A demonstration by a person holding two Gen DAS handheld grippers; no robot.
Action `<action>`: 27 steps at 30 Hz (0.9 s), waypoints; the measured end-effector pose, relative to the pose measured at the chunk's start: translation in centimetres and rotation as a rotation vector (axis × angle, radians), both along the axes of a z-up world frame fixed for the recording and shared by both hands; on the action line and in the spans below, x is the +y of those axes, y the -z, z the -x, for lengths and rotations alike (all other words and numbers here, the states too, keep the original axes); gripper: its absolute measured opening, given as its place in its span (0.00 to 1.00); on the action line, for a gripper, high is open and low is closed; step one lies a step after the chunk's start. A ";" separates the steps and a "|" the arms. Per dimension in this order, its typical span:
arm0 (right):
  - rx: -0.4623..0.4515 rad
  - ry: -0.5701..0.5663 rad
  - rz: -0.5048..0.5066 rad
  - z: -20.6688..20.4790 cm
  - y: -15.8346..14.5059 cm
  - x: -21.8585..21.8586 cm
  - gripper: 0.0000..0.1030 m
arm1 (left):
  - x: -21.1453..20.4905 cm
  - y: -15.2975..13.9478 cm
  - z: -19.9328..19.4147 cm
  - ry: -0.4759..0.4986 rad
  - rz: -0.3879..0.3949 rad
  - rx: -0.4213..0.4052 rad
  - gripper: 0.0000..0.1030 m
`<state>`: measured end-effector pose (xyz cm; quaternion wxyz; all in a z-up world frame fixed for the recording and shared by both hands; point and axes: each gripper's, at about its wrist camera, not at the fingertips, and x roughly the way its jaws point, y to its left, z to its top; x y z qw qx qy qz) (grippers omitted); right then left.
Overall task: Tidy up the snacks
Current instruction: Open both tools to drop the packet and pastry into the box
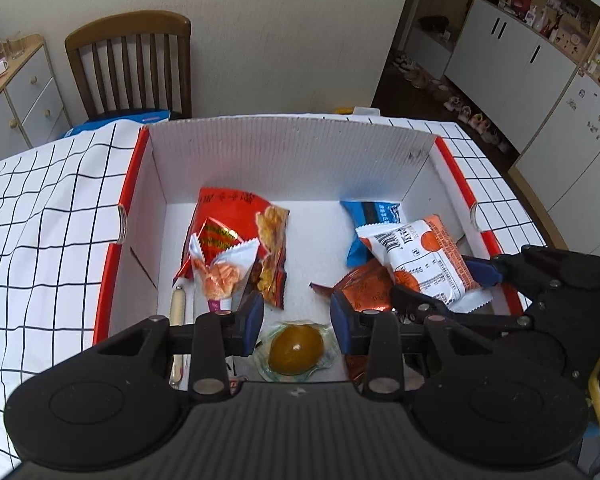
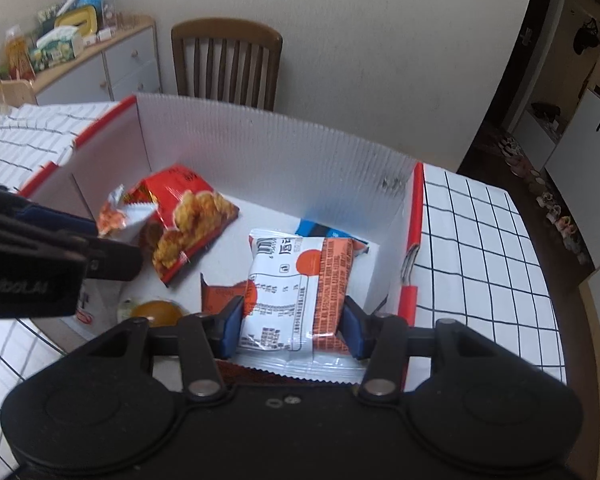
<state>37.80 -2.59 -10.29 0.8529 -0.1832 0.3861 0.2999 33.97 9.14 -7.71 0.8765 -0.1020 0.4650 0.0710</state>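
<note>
Snacks lie loose in the white corrugated box with red edges, which sits on your grid-cloth bench.

Your left wrist view shows your left claw spread apart over a clear-wrapped brown egg-shaped snack, touching nothing. It also shows a thin beige stick by the left wall, which the right view misses.

Your right wrist view shows your right claw with a blue pad on each side of the white-and-orange packet; whether they press it, you cannot tell.

The red chip bag and a small white pouch lie left, a blue packet under the white one. Your left claw's body blocks the right view's lower left corner. A wooden chair stands behind the box.
</note>
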 end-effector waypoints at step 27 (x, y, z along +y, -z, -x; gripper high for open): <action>-0.080 -0.030 -0.078 3.0 -3.5 -1.9 0.81 | -0.1 -2.0 3.0 0.004 -0.016 -0.047 0.35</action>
